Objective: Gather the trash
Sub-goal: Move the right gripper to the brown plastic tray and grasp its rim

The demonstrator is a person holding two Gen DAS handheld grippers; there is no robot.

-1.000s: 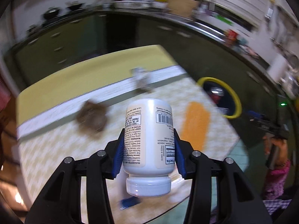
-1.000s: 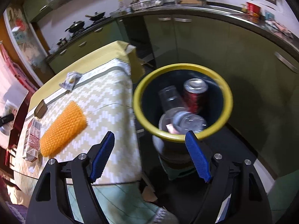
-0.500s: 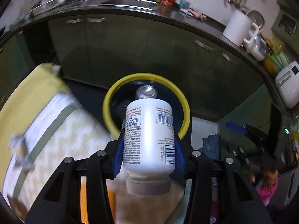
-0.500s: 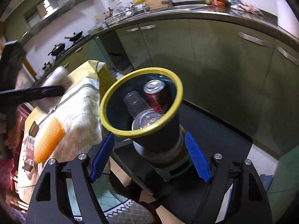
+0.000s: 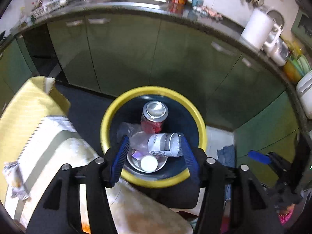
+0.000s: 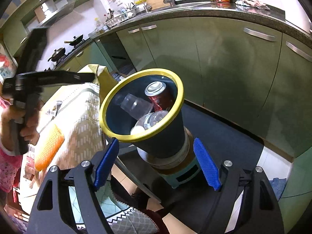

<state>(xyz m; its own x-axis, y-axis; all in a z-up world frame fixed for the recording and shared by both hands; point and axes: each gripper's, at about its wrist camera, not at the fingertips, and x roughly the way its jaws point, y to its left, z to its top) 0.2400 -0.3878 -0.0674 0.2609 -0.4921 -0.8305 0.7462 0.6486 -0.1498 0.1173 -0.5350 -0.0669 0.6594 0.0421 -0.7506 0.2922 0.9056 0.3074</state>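
Note:
A dark bin with a yellow rim point(image 5: 105, 128) stands beside the table. Inside it are a red can point(image 5: 154, 117), a clear plastic cup point(image 5: 126, 128) and a white pill bottle point(image 5: 163, 146) lying on its side, blurred. My left gripper point(image 5: 154, 138) hangs over the bin with its jaws opening; the bottle is below them, free of the blue pads. The right wrist view shows the bin point(image 6: 180, 89), the can point(image 6: 158, 95), the bottle point(image 6: 154, 119) and the left gripper point(image 6: 58, 77) in a hand. My right gripper point(image 6: 156, 139) is open and empty, short of the bin.
The table with its yellow patterned cloth point(image 5: 39, 117) lies left of the bin, carrying an orange pad point(image 6: 48, 150) and a crumpled wrapper point(image 5: 11, 175). The bin sits on a low teal stool point(image 6: 175, 173). Green kitchen cabinets point(image 6: 234, 68) stand behind.
My left gripper swung from over the table to above the bin, then its jaws parted and the white bottle fell in. The right gripper shifted a little; the bin sits further left in its view.

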